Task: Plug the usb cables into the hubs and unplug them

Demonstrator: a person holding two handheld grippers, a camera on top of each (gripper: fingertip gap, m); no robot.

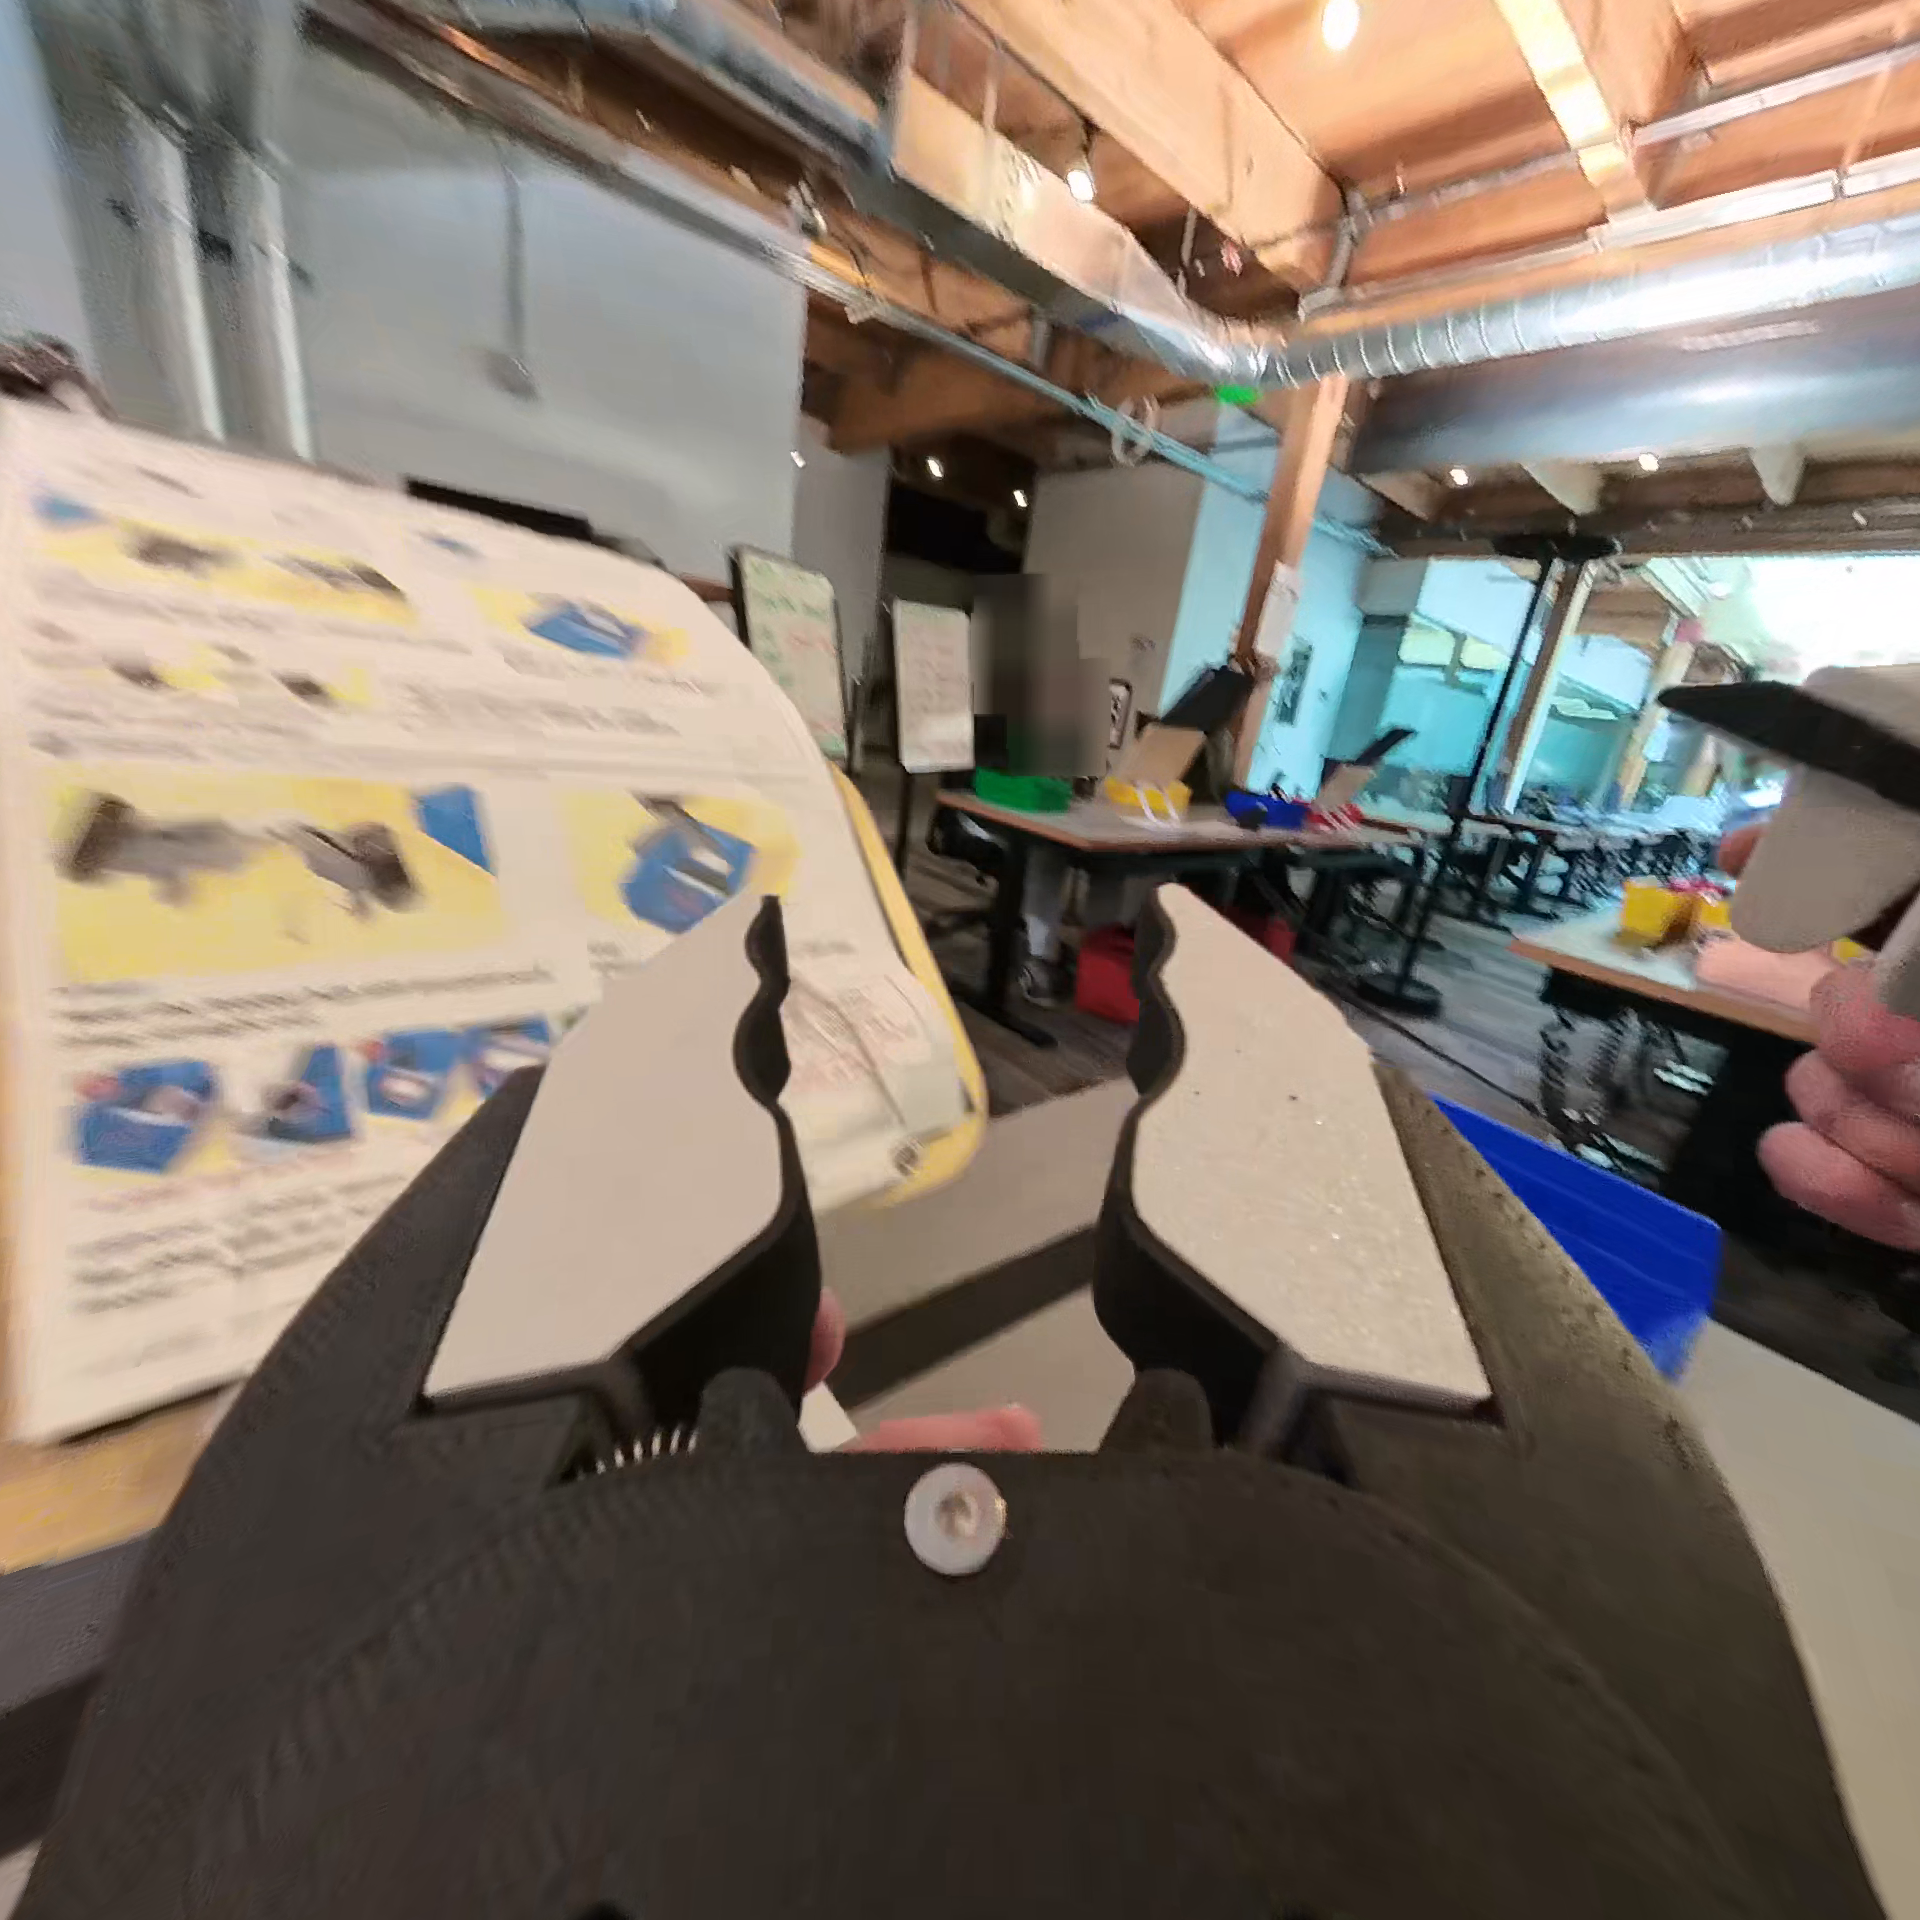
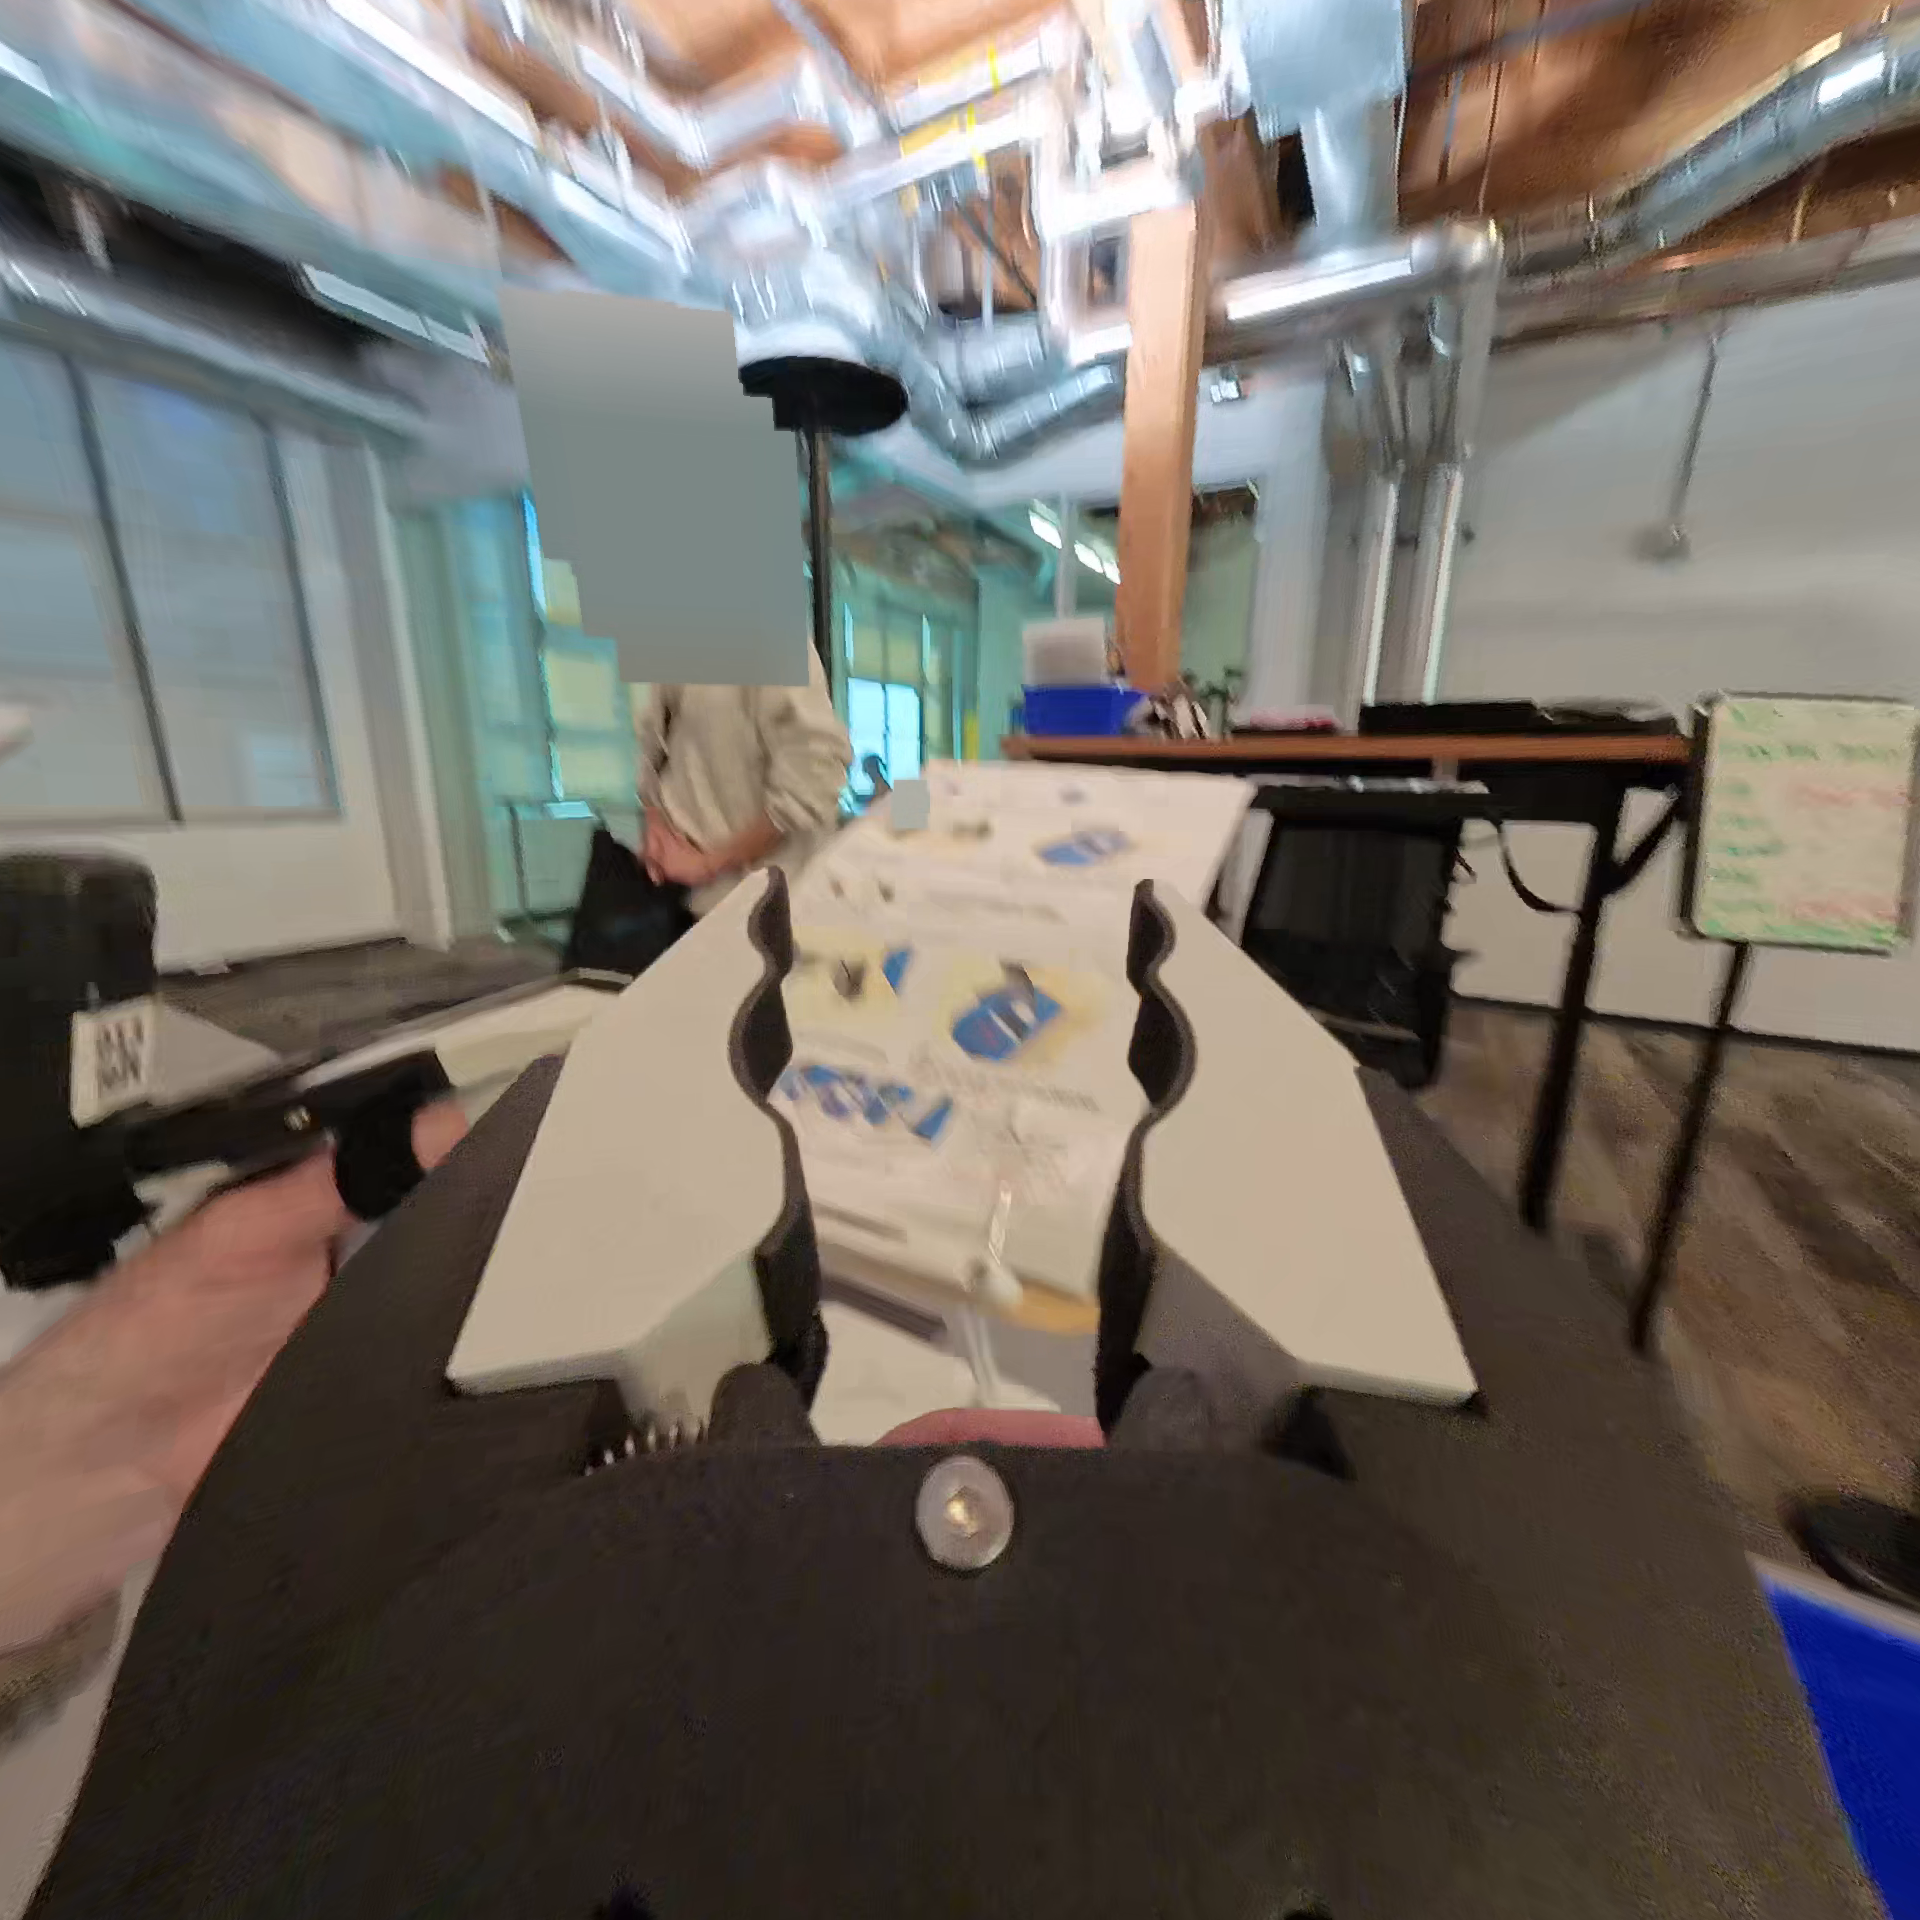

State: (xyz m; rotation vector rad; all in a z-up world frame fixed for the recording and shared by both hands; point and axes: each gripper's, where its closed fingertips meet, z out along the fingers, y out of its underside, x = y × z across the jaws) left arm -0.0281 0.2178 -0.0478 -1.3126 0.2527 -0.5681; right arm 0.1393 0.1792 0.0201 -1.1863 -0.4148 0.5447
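Observation:
No usb cable or hub shows in either view. My left gripper (image 1: 961, 914) is open and empty, raised and pointing out across the room, with a printed instruction sheet (image 1: 343, 883) on a yellow-edged board to its left. My right gripper (image 2: 956, 899) is open and empty, pointing along the same instruction sheet (image 2: 987, 987). The right gripper also shows at the right edge of the left wrist view (image 1: 1829, 821), held by a hand. The left gripper shows at the left edge of the right wrist view (image 2: 353, 1122), held by a hand. Both views are blurred.
A blue bin edge (image 1: 1590, 1236) lies below right of the left gripper and shows low right in the right wrist view (image 2: 1860, 1745). A person (image 2: 738, 790) stands behind the sheet. Tables (image 1: 1143, 831) with coloured bins, a dark table (image 2: 1455, 753) and whiteboards (image 2: 1803, 821) stand farther off.

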